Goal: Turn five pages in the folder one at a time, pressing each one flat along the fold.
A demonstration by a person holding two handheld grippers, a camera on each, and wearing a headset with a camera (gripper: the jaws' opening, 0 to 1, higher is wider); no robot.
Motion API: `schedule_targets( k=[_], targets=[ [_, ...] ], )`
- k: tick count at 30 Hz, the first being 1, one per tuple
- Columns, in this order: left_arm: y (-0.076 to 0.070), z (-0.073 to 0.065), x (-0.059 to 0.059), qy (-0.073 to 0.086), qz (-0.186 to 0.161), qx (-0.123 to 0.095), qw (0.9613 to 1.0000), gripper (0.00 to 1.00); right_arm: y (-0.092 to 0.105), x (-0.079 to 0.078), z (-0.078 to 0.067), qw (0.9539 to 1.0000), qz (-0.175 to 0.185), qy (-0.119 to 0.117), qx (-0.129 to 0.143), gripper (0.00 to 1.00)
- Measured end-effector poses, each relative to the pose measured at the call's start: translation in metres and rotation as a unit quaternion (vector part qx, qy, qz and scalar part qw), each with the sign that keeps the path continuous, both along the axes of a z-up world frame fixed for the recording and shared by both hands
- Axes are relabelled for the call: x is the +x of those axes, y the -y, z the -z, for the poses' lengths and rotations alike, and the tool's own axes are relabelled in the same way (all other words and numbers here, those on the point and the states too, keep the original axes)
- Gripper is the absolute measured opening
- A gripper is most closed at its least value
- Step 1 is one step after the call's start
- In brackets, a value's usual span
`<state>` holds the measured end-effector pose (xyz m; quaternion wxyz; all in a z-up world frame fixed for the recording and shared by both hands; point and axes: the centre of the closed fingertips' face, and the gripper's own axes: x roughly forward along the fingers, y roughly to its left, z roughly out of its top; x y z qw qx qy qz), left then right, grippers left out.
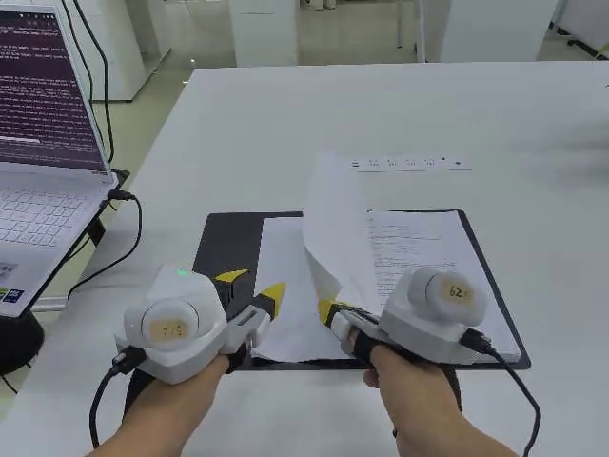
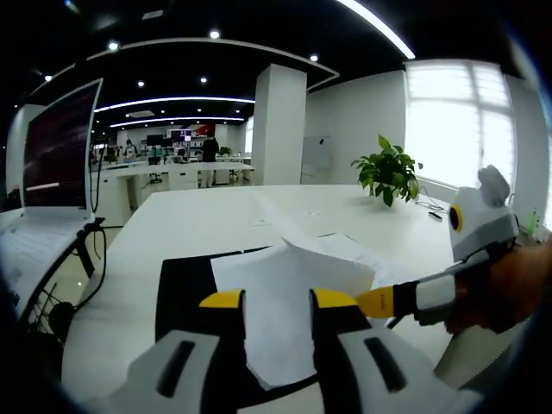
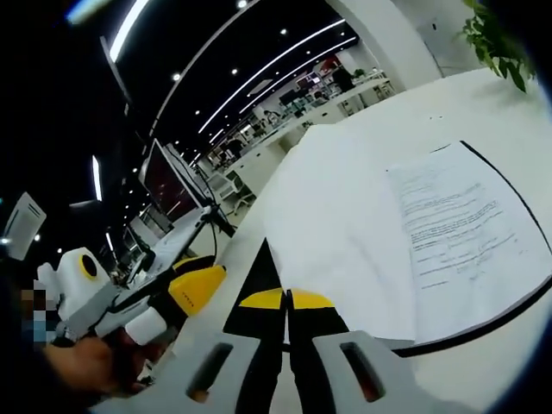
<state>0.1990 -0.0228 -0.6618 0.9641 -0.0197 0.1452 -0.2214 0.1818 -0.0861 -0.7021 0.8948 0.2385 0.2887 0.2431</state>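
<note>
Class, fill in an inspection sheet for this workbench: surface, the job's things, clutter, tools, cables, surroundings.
Surface: white table, plain top.
Job's things: black folder lies open; one page stands lifted off it; printed page lies flat on the right.
Clutter: laptop open at the table's left edge; power strip beyond the folder.
Tools: left tool open, over the left-hand sheet; right tool shut on the lifted page's lower edge.
Cables: black cable loops from the laptop; a lead trails from each tool.
Surroundings: open office, potted plant, white pillar.
</note>
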Motion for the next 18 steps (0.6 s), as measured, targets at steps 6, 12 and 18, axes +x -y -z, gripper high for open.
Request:
schedule_targets(
  k=[6,12,18],
  targets=[
    [-0.012,0.003,-0.002,-0.003,-0.004,-0.006,1.0000,0.27,-0.021,-0.005,0.011,0.9996,-0.019,-0.005,-0.019,0.00],
    [-0.022,0.009,-0.006,-0.008,-0.007,-0.009,0.9999,0.27,-0.034,-0.007,0.028,0.9982,-0.031,-0.011,-0.049,0.00],
    [-0.035,0.013,-0.007,-0.016,-0.012,-0.012,0.9997,0.26,-0.042,-0.008,0.054,0.9943,-0.045,-0.022,-0.093,0.00]
  ],
)
